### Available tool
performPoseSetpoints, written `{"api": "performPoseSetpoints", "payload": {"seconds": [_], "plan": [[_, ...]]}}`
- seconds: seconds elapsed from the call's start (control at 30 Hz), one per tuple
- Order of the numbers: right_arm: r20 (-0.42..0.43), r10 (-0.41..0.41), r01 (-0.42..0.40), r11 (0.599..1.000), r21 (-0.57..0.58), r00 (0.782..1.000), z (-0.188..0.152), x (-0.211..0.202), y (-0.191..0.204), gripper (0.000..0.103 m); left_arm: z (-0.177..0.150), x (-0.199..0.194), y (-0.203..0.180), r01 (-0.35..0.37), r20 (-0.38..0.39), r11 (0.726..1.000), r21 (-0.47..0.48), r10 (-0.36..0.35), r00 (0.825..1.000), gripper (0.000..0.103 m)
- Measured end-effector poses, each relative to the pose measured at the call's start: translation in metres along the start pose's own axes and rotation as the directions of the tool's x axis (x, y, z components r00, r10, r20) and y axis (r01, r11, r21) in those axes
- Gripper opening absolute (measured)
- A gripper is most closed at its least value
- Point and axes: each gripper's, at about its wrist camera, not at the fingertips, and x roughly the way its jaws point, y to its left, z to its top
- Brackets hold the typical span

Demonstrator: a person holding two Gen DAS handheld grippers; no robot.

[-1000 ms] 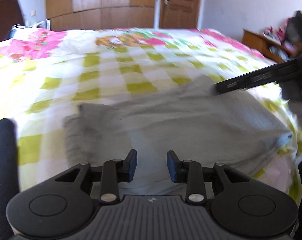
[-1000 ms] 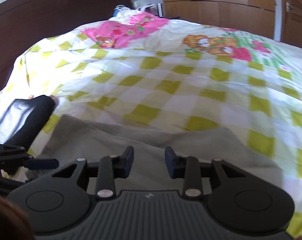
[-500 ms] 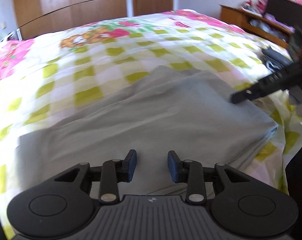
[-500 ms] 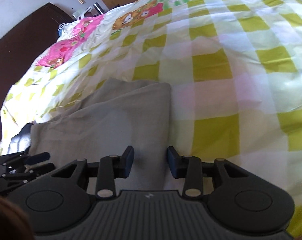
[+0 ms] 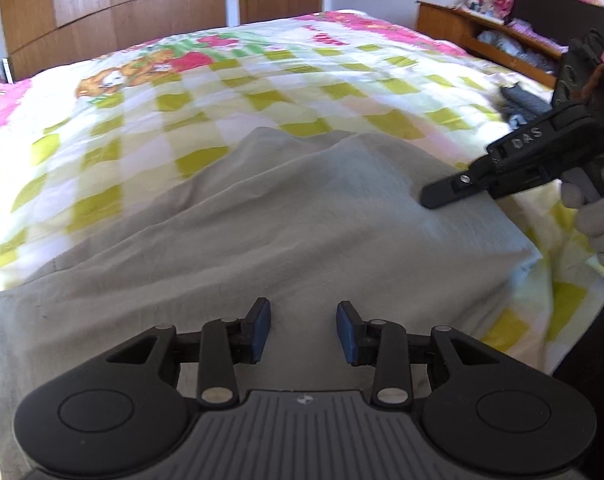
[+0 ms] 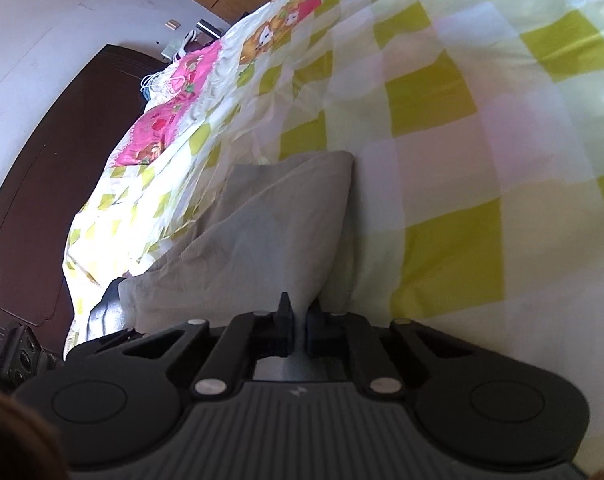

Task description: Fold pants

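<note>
Nearest us, our right gripper (image 6: 297, 330) has closed since a second ago, seemingly pinching the grey pants' (image 5: 285, 216) edge, so a fold can begin. Our left gripper (image 5: 303, 330) stays open above them. Beyond, toward 12 o'clock, the checked bedspread (image 5: 237, 92) now fills more view.

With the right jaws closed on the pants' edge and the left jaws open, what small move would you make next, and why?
Probably lower the left gripper and close it on the near edge of the grey pants. Its jaws hang open above the cloth, holding nothing, while the right gripper looks already pinched on the fabric's edge. A fold likely needs both ends held before lifting.
</note>
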Motion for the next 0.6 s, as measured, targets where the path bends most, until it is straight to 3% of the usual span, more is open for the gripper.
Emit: {"api": "performPoseSetpoints", "payload": {"seconds": [0.13, 0.2, 0.3, 0.4, 0.5, 0.6], "plan": [[0.036, -0.093, 0.094, 0.995, -0.019, 0.995, 0.008, -0.03, -0.014, 0.005, 0.005, 0.008, -0.027, 0.077, 0.01, 0.996, 0.049, -0.077, 0.997, 0.048], [0.057, -0.145, 0.147, 0.989, -0.024, 0.988, 0.014, -0.046, -0.021, 0.005, 0.009, 0.01, -0.035, 0.08, 0.025, 0.994, 0.069, -0.082, 0.996, 0.048], [0.075, -0.21, 0.211, 0.977, -0.013, 0.975, 0.02, -0.063, -0.029, 0.005, 0.015, 0.005, -0.031, 0.075, 0.063, 0.997, 0.025, -0.077, 0.995, 0.048], [0.078, -0.261, 0.264, 0.964, -0.031, 0.962, 0.02, -0.066, -0.029, 0.006, 0.017, 0.004, -0.027, 0.024, 0.086, 1.0, -0.018, -0.022, 0.996, 0.048], [0.081, -0.288, 0.294, 0.954, -0.063, 0.954, 0.015, -0.062, -0.019, 0.007, 0.013, 0.016, -0.032, -0.053, 0.054, 0.998, 0.015, 0.052, 0.997, 0.048], [0.107, -0.291, 0.298, 0.953, -0.056, 0.951, 0.013, -0.066, -0.011, 0.007, 0.016, 0.012, -0.037, -0.097, 0.089, 0.995, 0.005, 0.096, 0.991, 0.048]]}}
